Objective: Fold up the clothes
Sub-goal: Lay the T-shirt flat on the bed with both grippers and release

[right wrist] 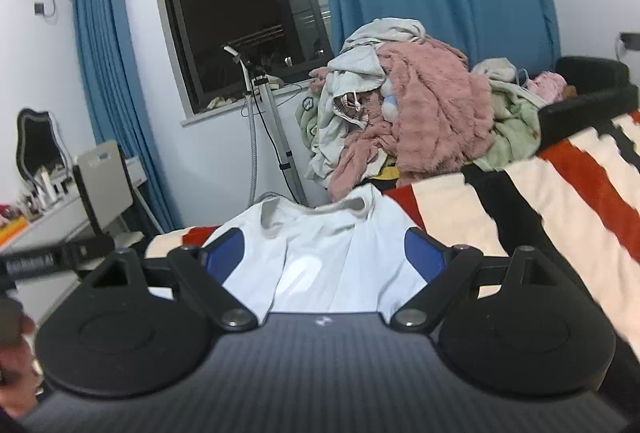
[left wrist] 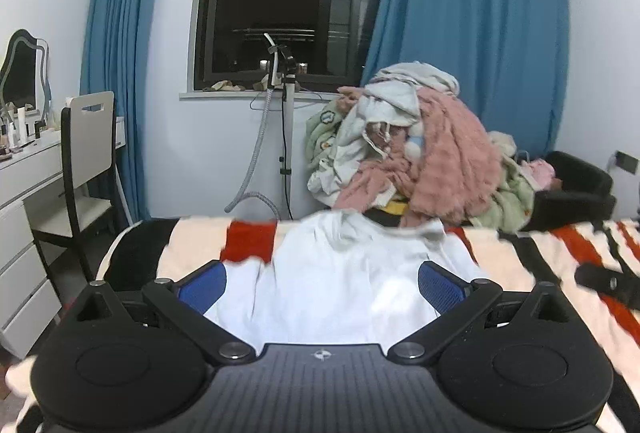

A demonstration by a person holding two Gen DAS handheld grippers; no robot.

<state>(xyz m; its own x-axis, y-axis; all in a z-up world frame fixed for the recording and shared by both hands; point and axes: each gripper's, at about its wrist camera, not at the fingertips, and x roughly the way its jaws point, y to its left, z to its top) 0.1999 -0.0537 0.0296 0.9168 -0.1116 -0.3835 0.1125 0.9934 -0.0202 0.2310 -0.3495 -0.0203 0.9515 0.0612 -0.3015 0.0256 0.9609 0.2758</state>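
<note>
White shirt (left wrist: 340,285), red-black-cream striped blanket (left wrist: 560,253)

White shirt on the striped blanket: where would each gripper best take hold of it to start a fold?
The white shirt lies flat, collar pointing away. A reasonable grip is each shoulder edge beside the collar, approached low from the near side: left gripper on the left shoulder, right gripper on the right. Both are open over it.

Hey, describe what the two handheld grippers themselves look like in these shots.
Both match: the left gripper and right gripper have matte black ribbed bodies, two round black discs, silver-pinned black linkage arms, blue textured finger pads, and a small white logo. No cables show.
</note>
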